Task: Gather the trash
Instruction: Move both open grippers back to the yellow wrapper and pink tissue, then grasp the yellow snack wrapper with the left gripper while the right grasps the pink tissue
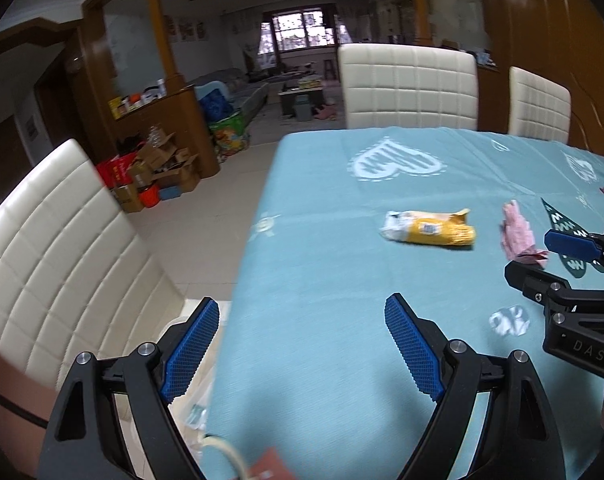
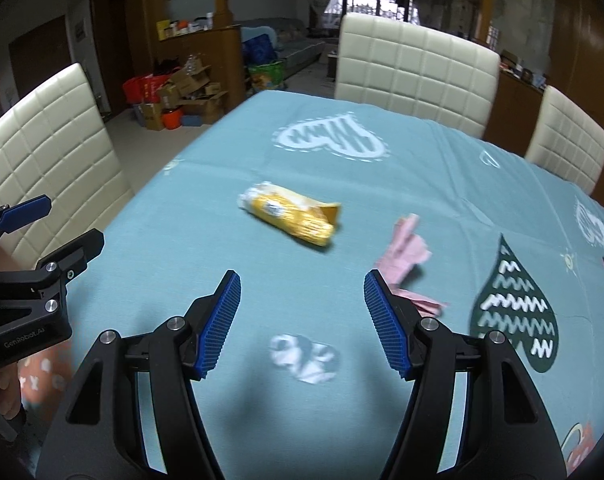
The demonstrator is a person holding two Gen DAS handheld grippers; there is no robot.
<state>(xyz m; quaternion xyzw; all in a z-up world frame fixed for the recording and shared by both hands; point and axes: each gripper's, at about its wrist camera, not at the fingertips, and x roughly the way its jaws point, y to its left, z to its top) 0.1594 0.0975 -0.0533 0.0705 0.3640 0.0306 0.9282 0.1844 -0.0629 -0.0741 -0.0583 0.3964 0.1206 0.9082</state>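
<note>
Trash lies on the bench (image 2: 442, 184): a yellow wrapper (image 2: 291, 216) ahead of the right claw (image 2: 302, 300), pink paper (image 2: 406, 256) by its right finger. Both claws, the left claw (image 1: 302, 326) too, gape empty.

A dining table (image 2: 442, 168) draped in a light blue cloth (image 1: 322, 280) printed with white hearts and a dark green droplet. On the cloth lie three bits of litter: a crumpled yellow snack wrapper (image 2: 291, 213) near the middle, a torn pink paper scrap (image 2: 408, 258) just to its right, and a clear crinkled bit of plastic film (image 2: 305, 357) nearer the front edge, apart from the other two. A small dark red item sits blurred at the far right edge.
</note>
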